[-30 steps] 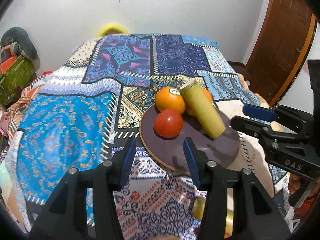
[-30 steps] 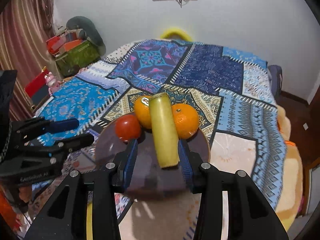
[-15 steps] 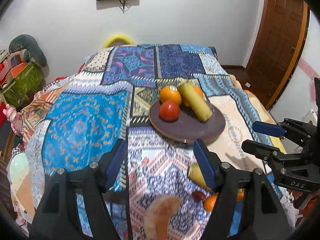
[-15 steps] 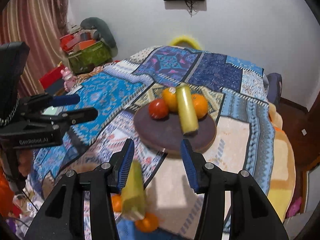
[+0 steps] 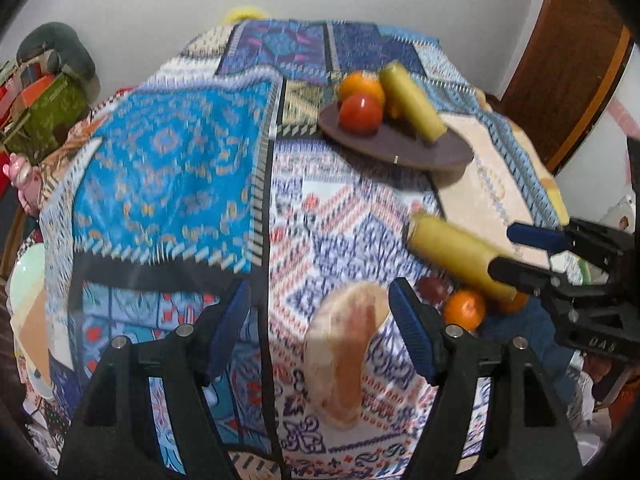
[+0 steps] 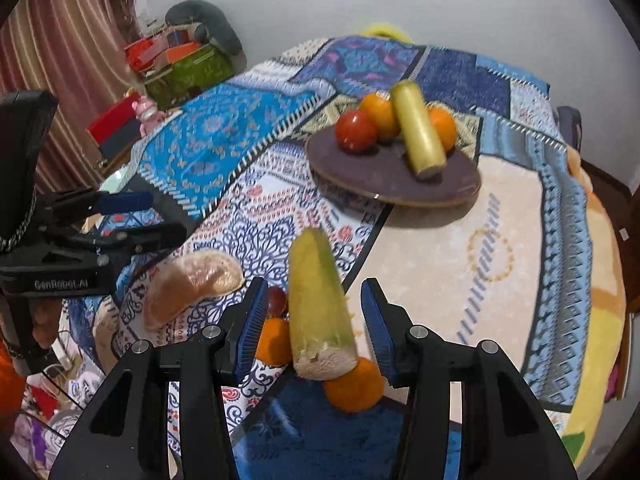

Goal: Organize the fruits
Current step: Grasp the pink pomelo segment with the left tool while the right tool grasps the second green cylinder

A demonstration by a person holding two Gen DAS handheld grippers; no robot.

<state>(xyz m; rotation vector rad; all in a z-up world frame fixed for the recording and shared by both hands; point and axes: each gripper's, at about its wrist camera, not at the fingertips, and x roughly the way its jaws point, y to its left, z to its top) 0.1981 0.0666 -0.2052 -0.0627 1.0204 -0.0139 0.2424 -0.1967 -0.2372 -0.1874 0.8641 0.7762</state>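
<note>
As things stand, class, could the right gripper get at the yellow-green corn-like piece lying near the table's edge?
Probably yes. The right gripper is open, and the yellow-green piece lies lengthwise between its fingers with nothing over it. Two oranges crowd its near end, so closing might nudge them.

Two black plastic grippers are seen: the left gripper and right gripper, each fitted with ribbed blue finger pads, silver screws and white lettering.

Four oranges, two yellow cylinders
</note>
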